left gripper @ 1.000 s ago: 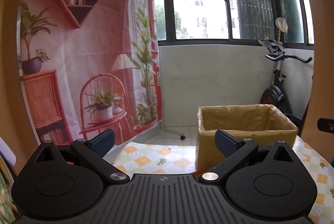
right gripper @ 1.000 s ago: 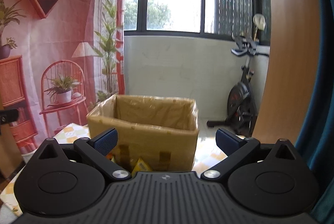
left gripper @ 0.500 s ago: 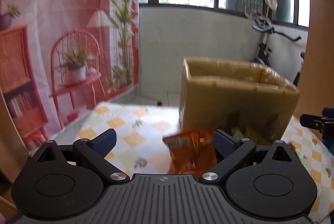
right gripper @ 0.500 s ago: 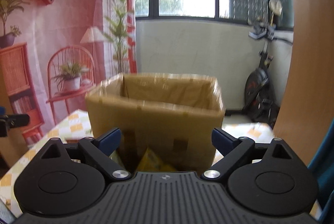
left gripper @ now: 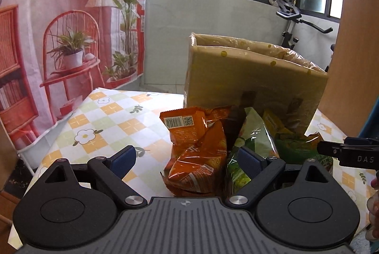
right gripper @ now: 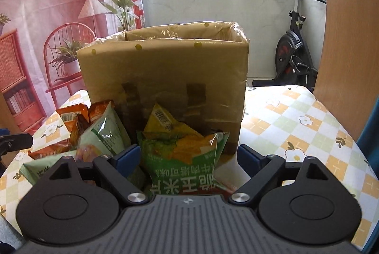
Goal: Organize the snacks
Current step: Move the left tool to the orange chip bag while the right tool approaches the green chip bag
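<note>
Snack packets heaped on the checked-cloth surface [left gripper: 111, 116], touching the front wall of a plastic-lined cardboard box [right gripper: 163, 74] — presumably staged there so each can be lifted over the rim. Left tool [left gripper: 186, 158]: jaws spread wide, holding nothing, with an orange snack packet [left gripper: 196, 152] lying between the pads. Right tool [right gripper: 189, 156]: likewise parted and empty, framing a green corn-chip packet [right gripper: 182, 159]; a yellow packet [right gripper: 163, 121] sits behind it at 12 o'clock, a pale green packet [right gripper: 104, 133] at 10 o'clock. The right view alone shows the corn-chip packet's printed face and the box front square-on. The left view alone shows the right tool's side at 3 o'clock and the bare cloth at 10 o'clock. Neither view shows the box's inside, so its contents cannot be told.
</note>
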Demonstrator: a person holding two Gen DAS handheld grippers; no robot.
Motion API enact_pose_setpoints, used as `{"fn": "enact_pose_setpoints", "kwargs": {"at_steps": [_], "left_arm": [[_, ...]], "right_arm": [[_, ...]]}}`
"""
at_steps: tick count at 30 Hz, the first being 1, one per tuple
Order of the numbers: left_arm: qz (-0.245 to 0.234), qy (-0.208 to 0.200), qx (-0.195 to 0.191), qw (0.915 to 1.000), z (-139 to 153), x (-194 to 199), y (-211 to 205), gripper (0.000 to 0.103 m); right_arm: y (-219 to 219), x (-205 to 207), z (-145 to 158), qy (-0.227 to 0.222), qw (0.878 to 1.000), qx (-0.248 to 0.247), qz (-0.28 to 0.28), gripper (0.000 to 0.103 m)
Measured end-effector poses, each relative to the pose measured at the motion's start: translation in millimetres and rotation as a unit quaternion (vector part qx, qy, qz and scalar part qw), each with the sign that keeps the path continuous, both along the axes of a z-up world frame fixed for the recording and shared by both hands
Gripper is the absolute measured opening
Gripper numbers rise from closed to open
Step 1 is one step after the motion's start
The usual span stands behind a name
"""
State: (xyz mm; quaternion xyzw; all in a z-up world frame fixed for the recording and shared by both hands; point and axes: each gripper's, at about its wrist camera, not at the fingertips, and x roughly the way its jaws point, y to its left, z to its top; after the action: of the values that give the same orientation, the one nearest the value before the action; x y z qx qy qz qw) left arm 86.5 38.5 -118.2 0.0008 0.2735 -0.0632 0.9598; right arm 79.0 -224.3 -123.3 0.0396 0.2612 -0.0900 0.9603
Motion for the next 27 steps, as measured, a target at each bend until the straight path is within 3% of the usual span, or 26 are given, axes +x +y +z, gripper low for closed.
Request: {"fn": "enact_pose_setpoints", "kwargs": {"at_steps": [3, 7, 12, 21, 25, 27], "left_arm": [[0.008, 0.001, 0.009, 0.9999, 0, 0, -1, 0.094], [0.002, -0.004, -0.008, 1.0, 2, -4, 3, 0.094], [0.002, -0.026, 0.02, 0.9995, -5, 3, 6, 0.093], [-0.052, -0.014, 0.006, 0.9985, -34, 14, 11, 0.093], [-0.065, -0.012, 0.029, 0.9974, -47, 18, 2, 0.092], [-0.068, -0.003, 0.023, 0.9974, -52, 23, 1, 0.088]], "right_arm": [[3, -1, -2, 0.003, 1.0, 0.006, 0.004, 0.09], [11, -1, -5, 0.004, 1.0, -0.004, 0.009, 0.09], [8, 1, -12, 0.012, 1.0, 0.003, -0.003, 0.09], [-2, 4, -22, 0.026, 1.0, -0.002, -0.011, 0.088], [-5, 9, -28, 0.032, 0.999, 0.005, -0.008, 0.088], [-5, 12, -30, 0.034, 0.999, 0.005, -0.006, 0.088]]}}
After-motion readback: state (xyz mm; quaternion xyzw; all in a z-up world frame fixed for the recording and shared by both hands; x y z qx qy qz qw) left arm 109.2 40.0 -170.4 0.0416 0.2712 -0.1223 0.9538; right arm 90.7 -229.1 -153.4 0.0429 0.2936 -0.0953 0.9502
